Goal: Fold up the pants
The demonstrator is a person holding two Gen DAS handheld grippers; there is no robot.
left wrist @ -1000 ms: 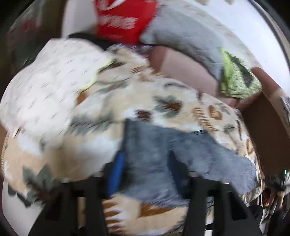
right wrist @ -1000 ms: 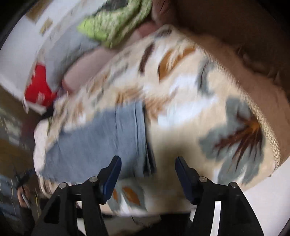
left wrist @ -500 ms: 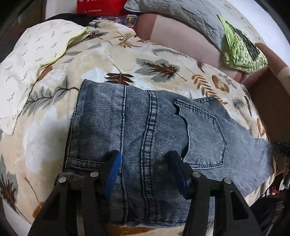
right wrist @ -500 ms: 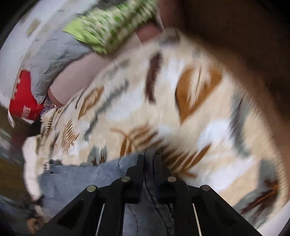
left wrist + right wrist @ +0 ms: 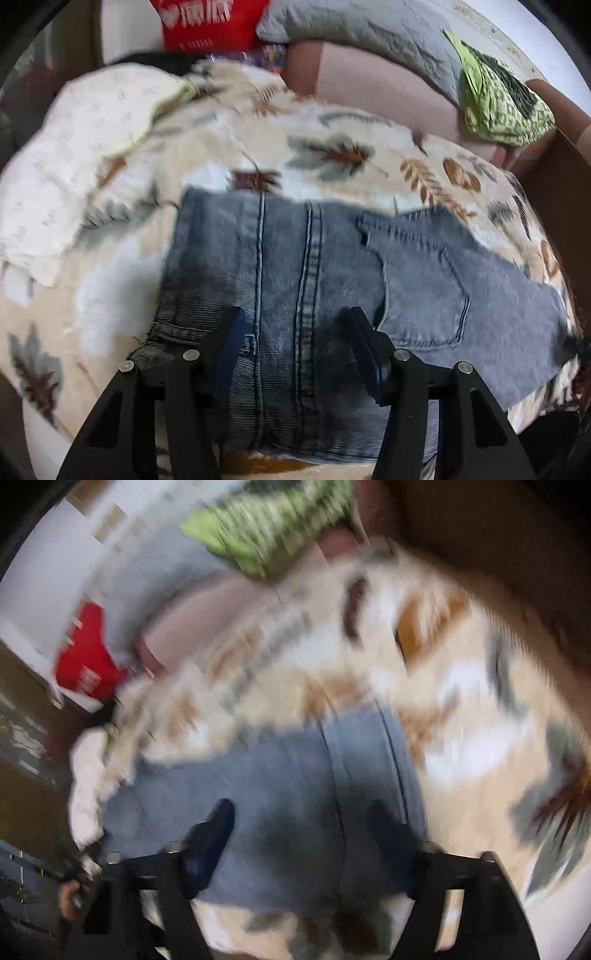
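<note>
Grey-blue denim pants (image 5: 332,280), already doubled over, lie flat on a leaf-print blanket (image 5: 332,155) near the bed's front edge. The left gripper (image 5: 299,350) hangs over the waistband end with jaws apart, nothing pinched; the right gripper (image 5: 299,834), blurred, has its jaws opening above the leg end, holding nothing. The denim looks soft yet weighty, likely best taken at seamed edges.
</note>
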